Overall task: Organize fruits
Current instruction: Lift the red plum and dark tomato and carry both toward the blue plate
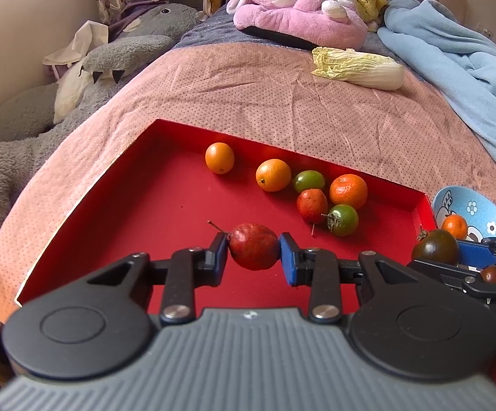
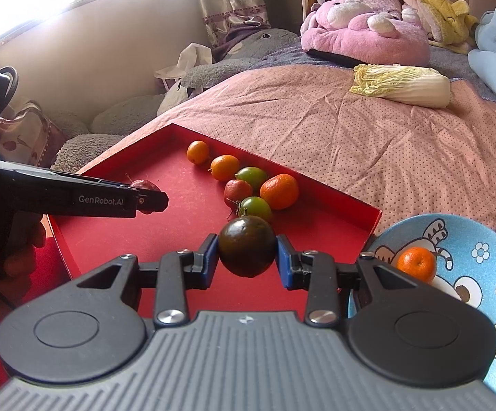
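Note:
My left gripper (image 1: 253, 251) is shut on a red stemmed fruit (image 1: 253, 246) above the red tray (image 1: 138, 212). My right gripper (image 2: 247, 255) is shut on a dark brown-green tomato (image 2: 247, 246) above the tray's near right part (image 2: 186, 226); it also shows in the left wrist view (image 1: 436, 246). Several loose fruits lie in the tray: two small oranges (image 1: 219, 157) (image 1: 273, 174), a mandarin (image 1: 348, 191), two green fruits (image 1: 309, 181) (image 1: 343, 219) and a red one (image 1: 312, 205). A blue bowl (image 2: 481, 274) to the right holds a mandarin (image 2: 415, 263).
The tray and bowl sit on a pink dotted bedspread (image 1: 265, 96). A napa cabbage (image 1: 361, 68) lies beyond the tray. Plush toys (image 1: 299, 10) and a blue blanket (image 1: 453, 54) are at the back; a grey plush (image 1: 42, 113) lies at the left.

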The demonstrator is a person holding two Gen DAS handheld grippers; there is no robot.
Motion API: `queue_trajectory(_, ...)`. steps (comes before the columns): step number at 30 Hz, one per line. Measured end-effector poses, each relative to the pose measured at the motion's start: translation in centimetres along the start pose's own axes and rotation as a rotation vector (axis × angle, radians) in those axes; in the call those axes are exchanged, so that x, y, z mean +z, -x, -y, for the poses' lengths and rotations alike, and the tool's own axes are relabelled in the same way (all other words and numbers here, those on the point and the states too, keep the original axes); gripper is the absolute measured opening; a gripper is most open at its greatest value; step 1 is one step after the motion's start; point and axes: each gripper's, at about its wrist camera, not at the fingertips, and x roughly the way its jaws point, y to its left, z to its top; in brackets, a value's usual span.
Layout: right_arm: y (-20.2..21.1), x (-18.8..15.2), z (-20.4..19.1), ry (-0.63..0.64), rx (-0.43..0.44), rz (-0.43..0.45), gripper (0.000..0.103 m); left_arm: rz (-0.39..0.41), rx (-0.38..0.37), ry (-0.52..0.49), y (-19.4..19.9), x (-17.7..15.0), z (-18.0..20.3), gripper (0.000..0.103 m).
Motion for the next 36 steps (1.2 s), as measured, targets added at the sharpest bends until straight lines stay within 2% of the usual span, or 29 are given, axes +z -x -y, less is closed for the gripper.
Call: queue_trajectory(36,2.0,0.0,0.7,-0.034,0.010,0.037,0.041,0.010,0.000,-0.041,0.8,0.3,1.9,0.036)
